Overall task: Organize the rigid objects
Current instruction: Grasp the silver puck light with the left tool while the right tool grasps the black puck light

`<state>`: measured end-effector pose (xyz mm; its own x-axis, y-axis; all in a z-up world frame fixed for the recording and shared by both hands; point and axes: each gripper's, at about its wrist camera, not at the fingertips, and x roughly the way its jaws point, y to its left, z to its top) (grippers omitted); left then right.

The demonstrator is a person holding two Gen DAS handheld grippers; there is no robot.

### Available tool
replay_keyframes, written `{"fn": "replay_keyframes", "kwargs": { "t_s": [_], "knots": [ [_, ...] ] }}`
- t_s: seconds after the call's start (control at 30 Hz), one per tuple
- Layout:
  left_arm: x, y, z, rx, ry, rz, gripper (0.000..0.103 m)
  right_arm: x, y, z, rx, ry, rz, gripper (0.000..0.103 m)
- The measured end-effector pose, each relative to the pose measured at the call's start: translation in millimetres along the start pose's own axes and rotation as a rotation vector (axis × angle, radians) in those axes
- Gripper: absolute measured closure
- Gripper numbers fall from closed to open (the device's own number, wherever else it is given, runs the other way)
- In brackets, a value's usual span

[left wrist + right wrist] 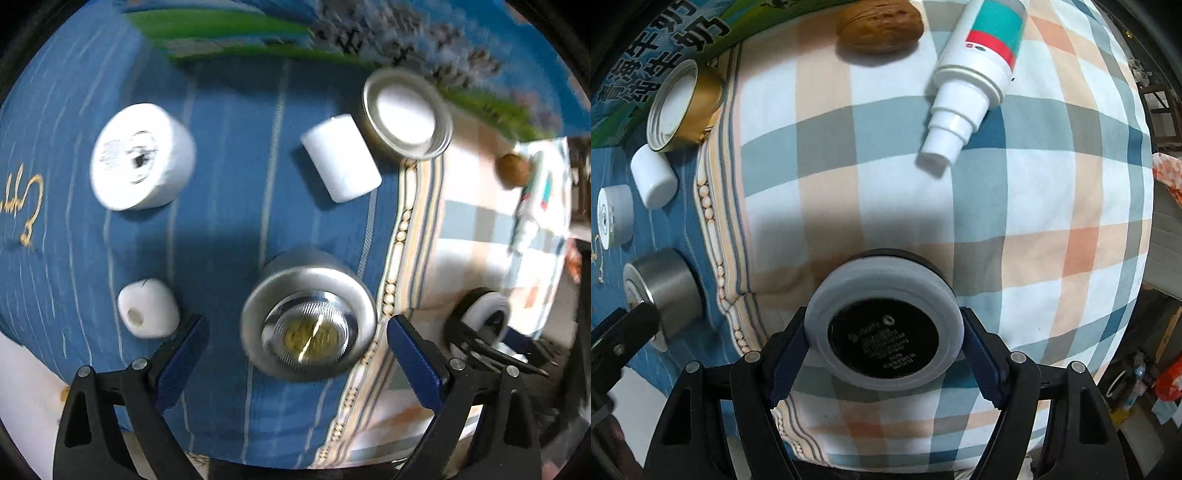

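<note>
Right gripper (884, 354) points down at the checked cloth (1015, 206); its blue pads (786, 363) press both sides of a round white jar (884, 328) with a black printed face, so it is clamped on the jar; whether the jar touches the cloth I cannot tell. Left gripper (297, 360) points down over the blue cloth (221, 221), jaws wide apart; a silver tin (308, 317) lies on its side between the pads, not touched, gold disc showing in its end. Just left of it a small white spool (147, 308); right of it, on the checked side, the clamped jar and the other tool. Further off on the blue cloth: a tape roll (142, 157) at left, a white cap (341, 158) in the middle, a gold-sided lid (406, 114) just beside the cap at the cloth border. Farthest on the checked cloth: a walnut (881, 27) and a white tube (975, 77) with teal and red bands, nozzle toward the camera, near each other but apart. A printed green and blue carton (646, 48) lies behind the lid.
</note>
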<state>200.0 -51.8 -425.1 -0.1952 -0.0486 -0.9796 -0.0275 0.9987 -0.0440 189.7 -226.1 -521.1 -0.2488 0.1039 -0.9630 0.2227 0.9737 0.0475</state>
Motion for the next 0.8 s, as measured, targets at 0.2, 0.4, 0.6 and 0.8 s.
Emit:
{"fn": "replay_keyframes", "kwargs": {
  "t_s": [0.2,0.4,0.6,0.8],
  "knots": [
    [32.8,9.8,18.5,0.005,0.045,-0.008,0.034,15.8,17.5,-6.4,-0.003,0.007,-0.041,0.022],
    [50.5,11.7,21.4,0.042,0.041,0.027,0.034,1.3,12.3,13.7,0.041,-0.006,-0.046,0.022],
    [59.9,2.8,19.4,0.034,-0.002,0.034,0.035,-2.9,-14.3,12.0,0.032,-0.033,-0.049,0.026],
    [60.5,-0.1,2.2,0.04,-0.025,0.037,0.035,-7.6,-7.1,-1.2,-0.009,-0.041,-0.066,0.026]
  ]
}}
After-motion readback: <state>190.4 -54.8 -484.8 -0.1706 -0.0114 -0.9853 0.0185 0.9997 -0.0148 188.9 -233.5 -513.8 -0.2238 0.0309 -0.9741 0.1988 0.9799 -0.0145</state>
